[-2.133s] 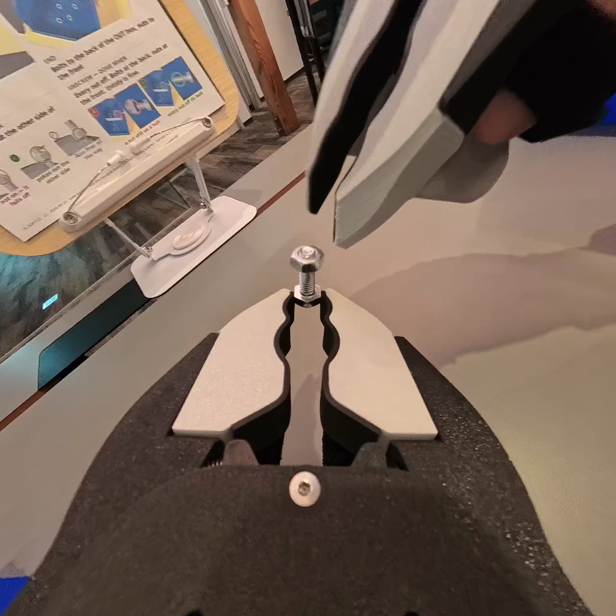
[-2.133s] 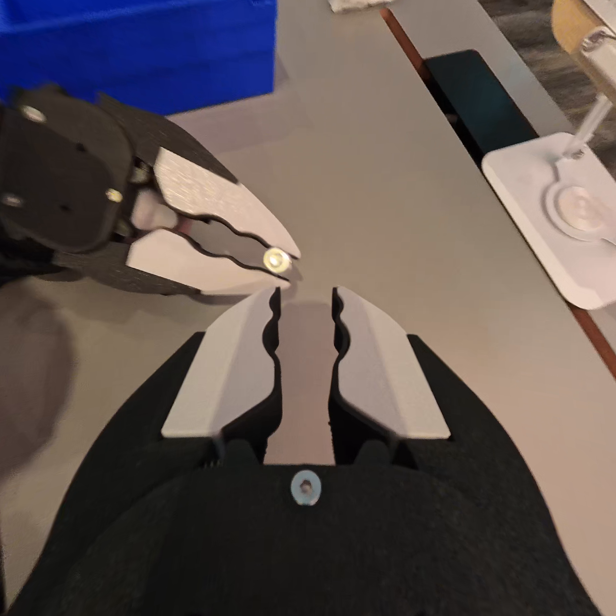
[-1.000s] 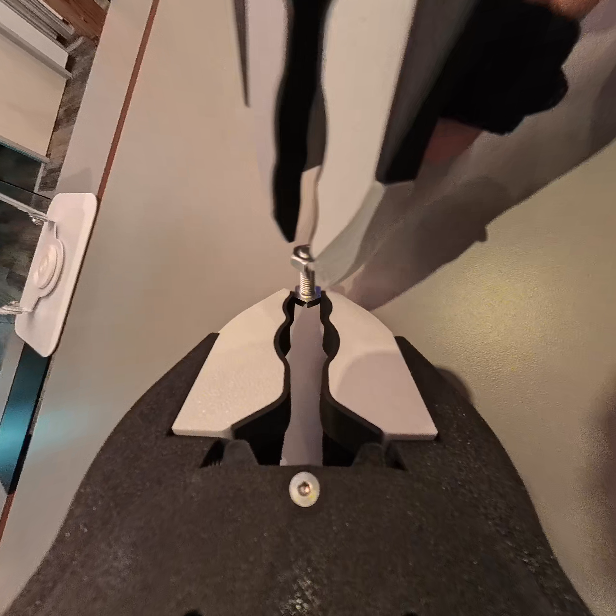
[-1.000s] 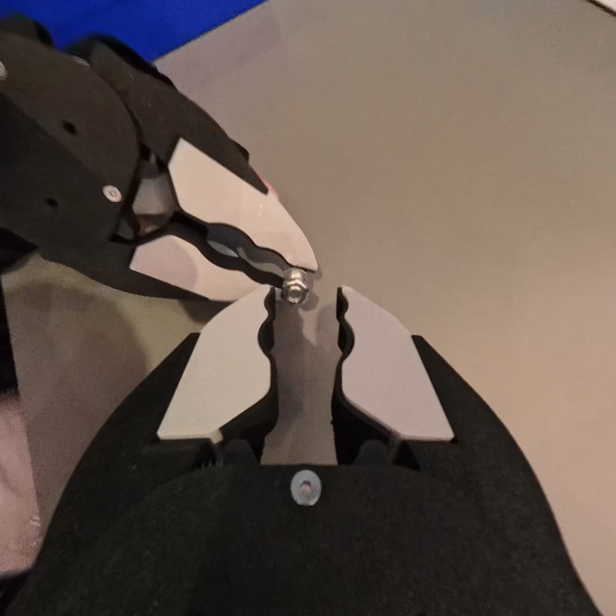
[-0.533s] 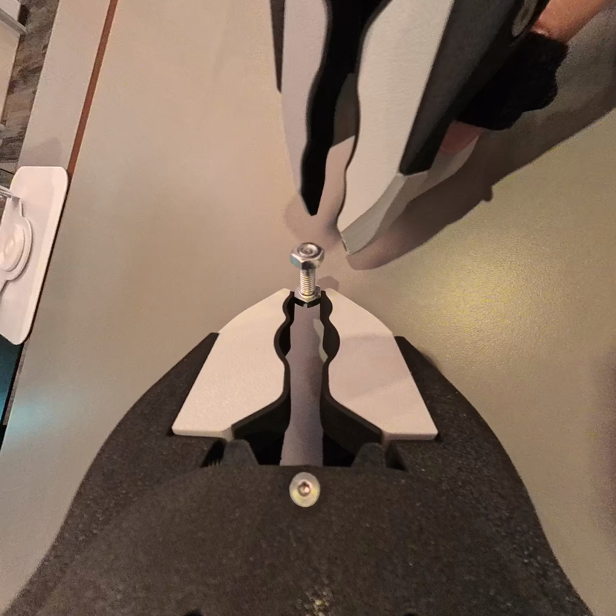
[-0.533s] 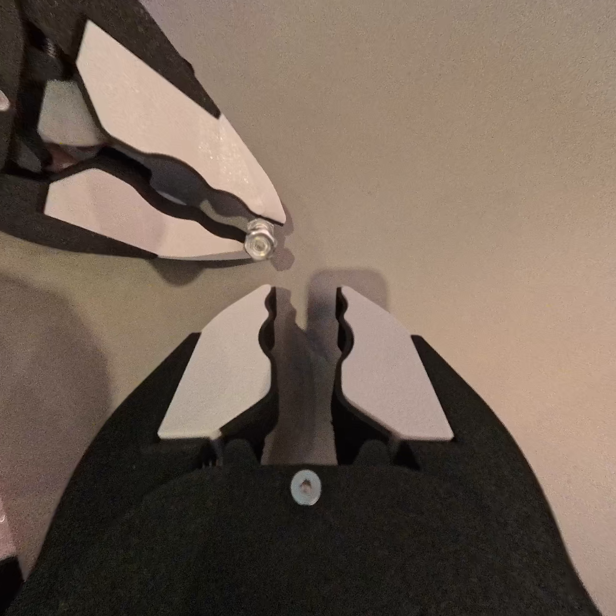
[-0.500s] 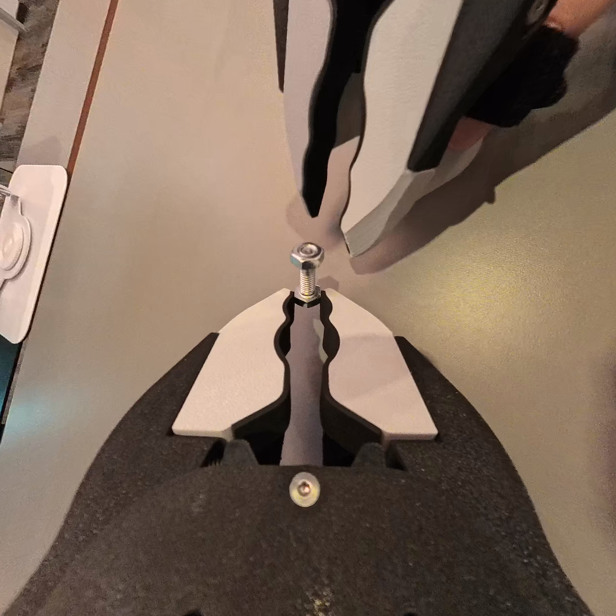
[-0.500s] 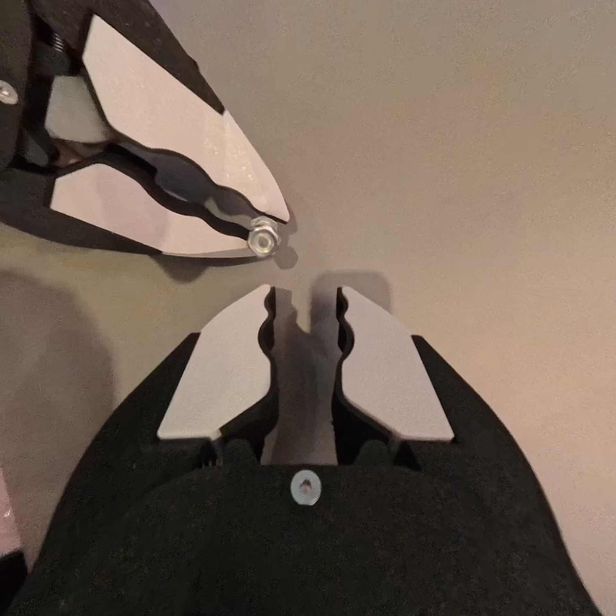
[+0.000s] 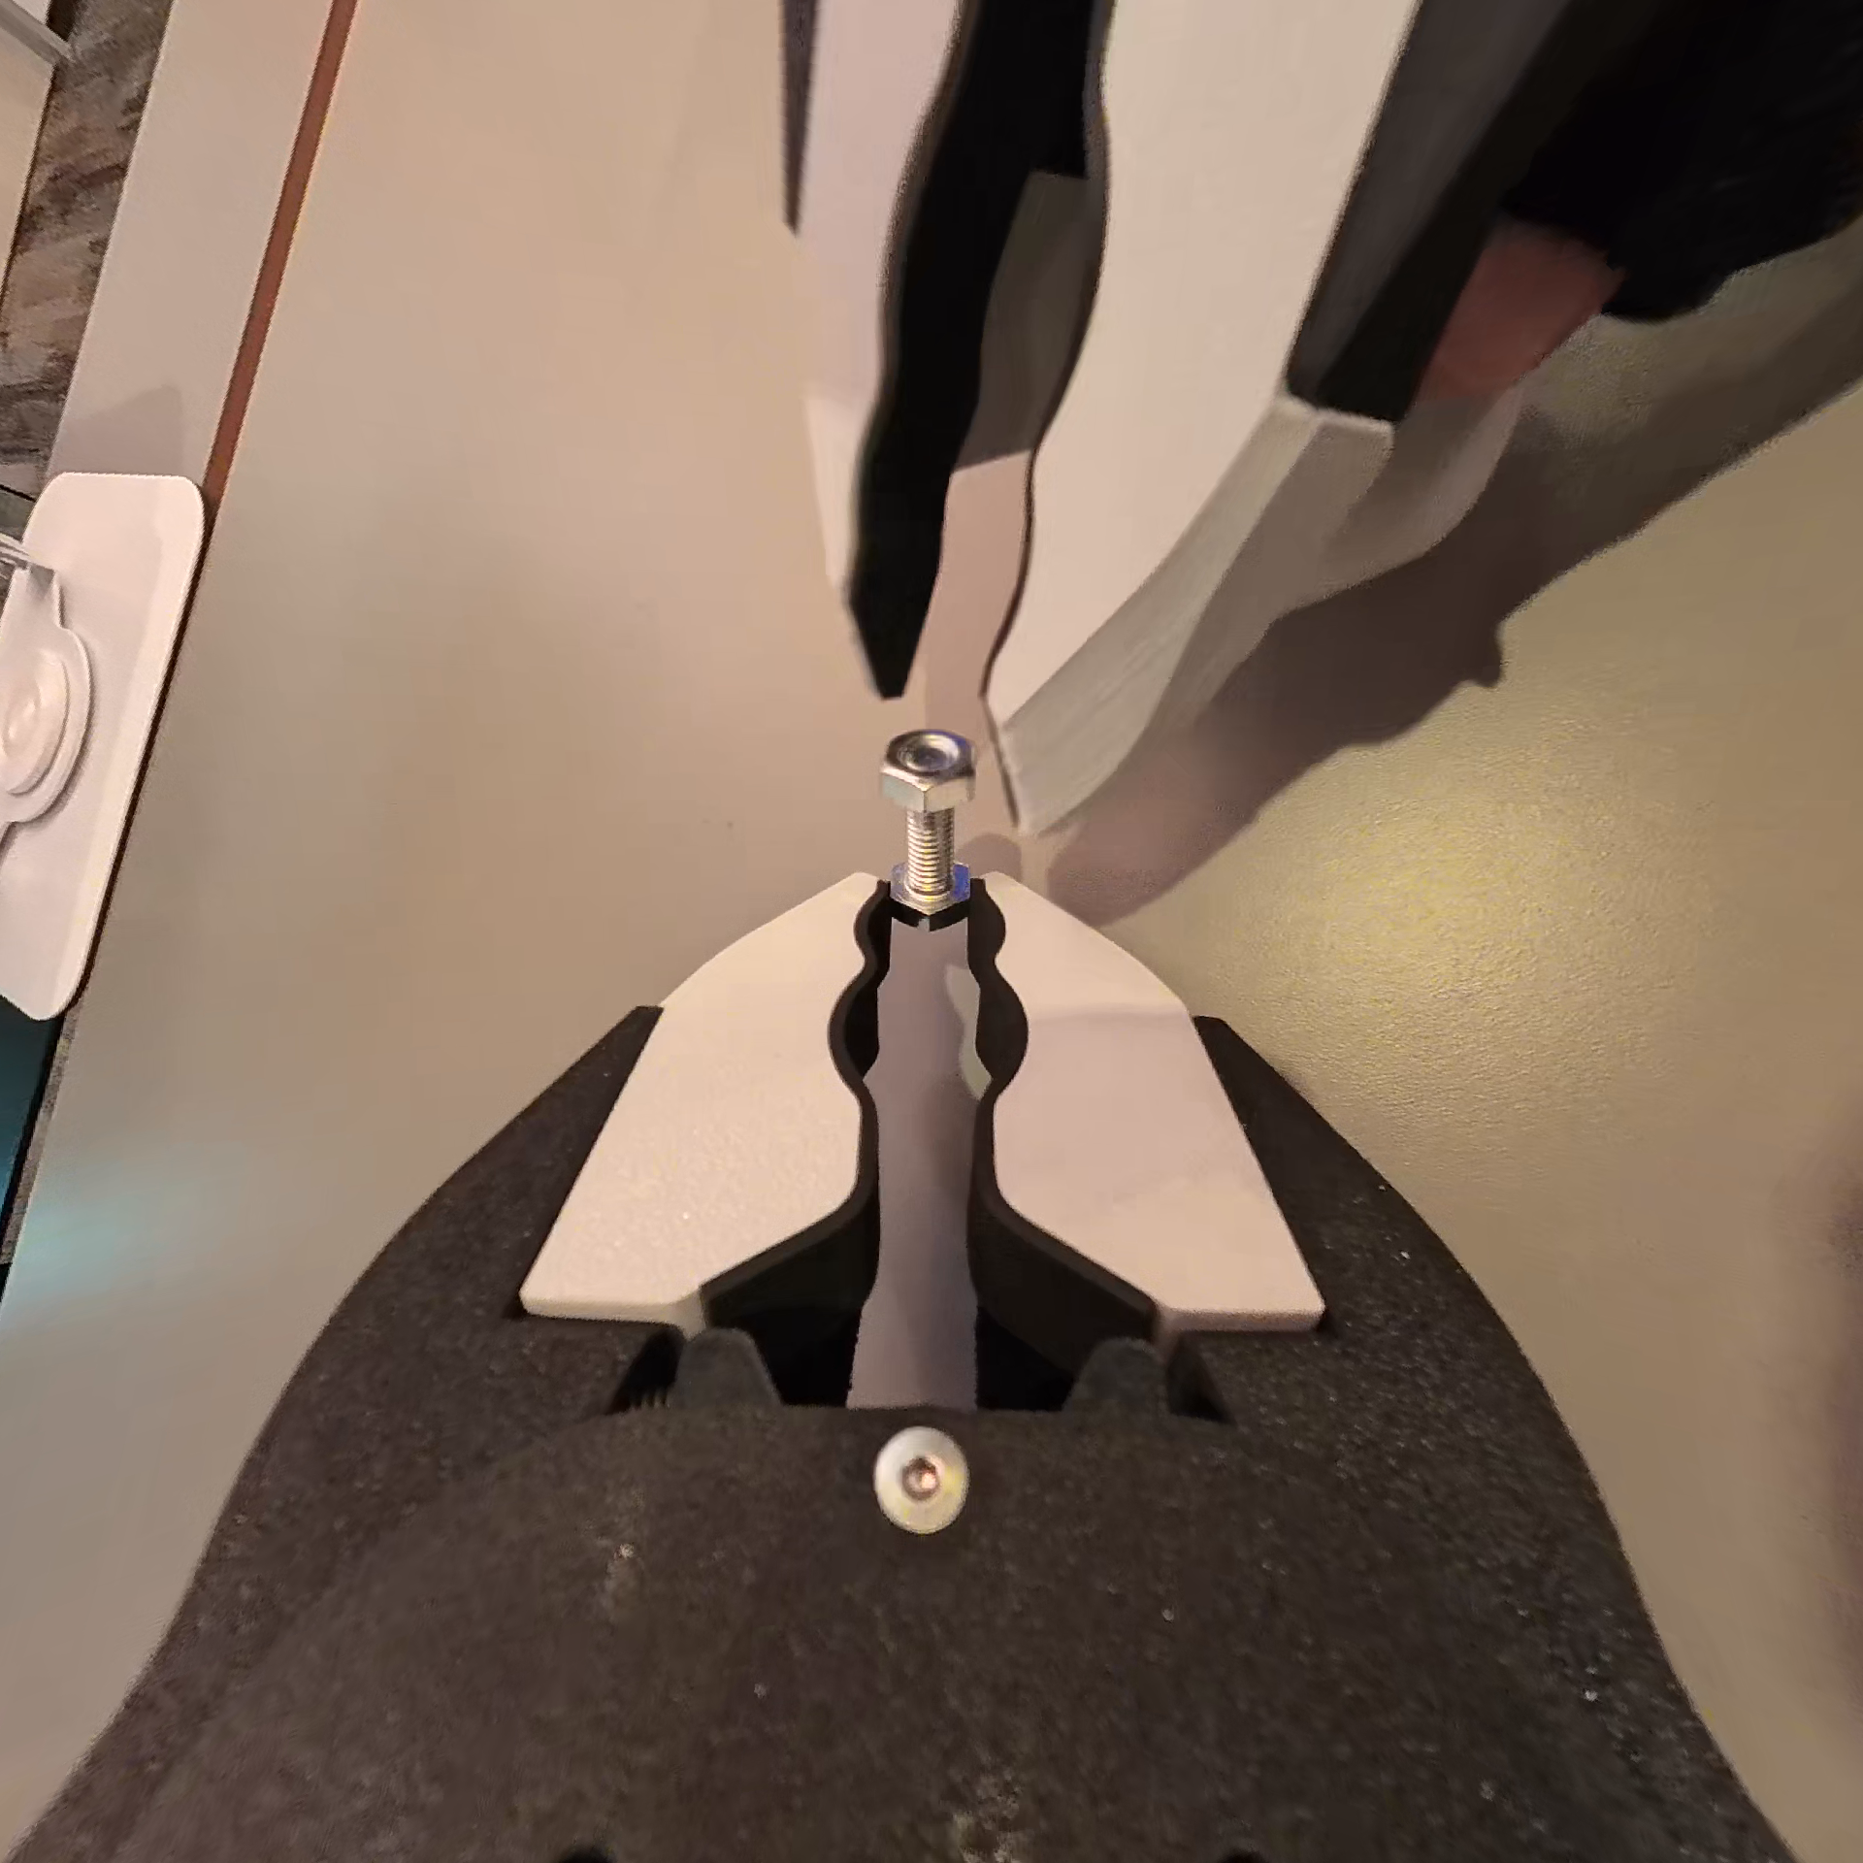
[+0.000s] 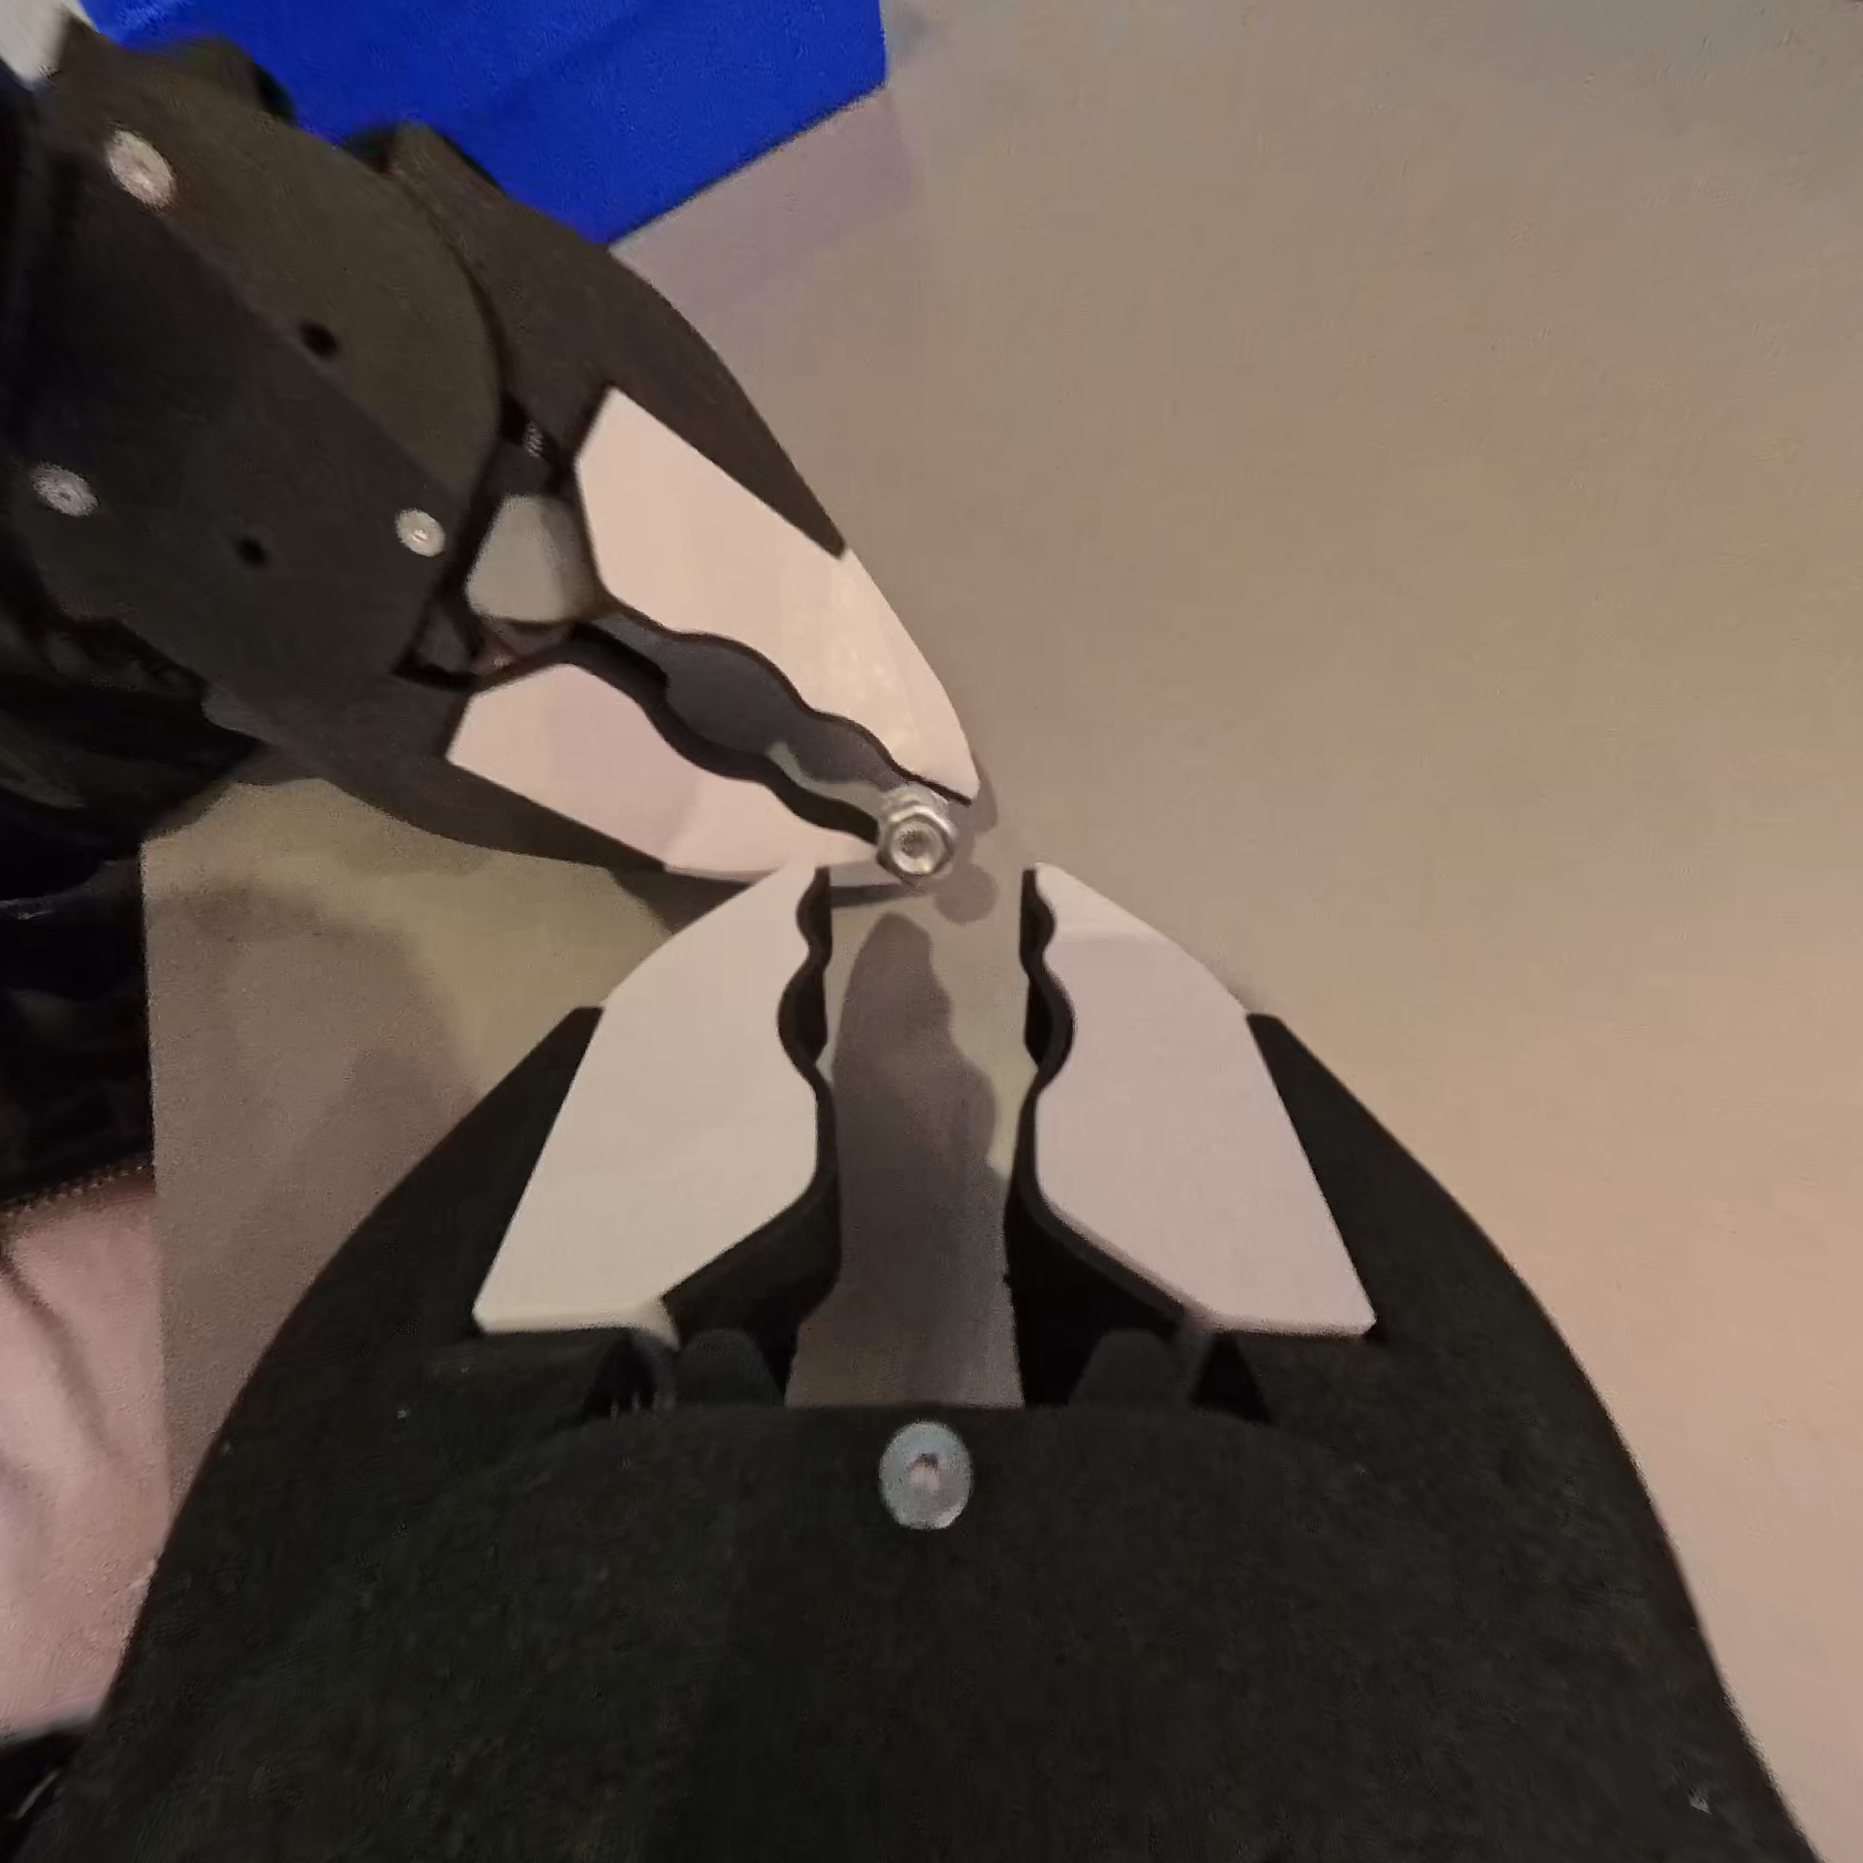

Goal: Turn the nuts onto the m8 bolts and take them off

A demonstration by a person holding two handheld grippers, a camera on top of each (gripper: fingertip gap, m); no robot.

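The left gripper is clamped on the nut, the bolt standing at twelve o'clock. The right gripper, jaws apart and seemingly off-centre, could knock the bolt head askew and cross the thread

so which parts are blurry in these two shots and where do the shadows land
Left wrist view: the bolt and nut in the left gripper are sharp, the right gripper above is motion-smeared, its shadow falling right across the table. Right wrist view: slightly soft overall, the blue bin blurred, and a dark shadow lies between the open right gripper's fingers.
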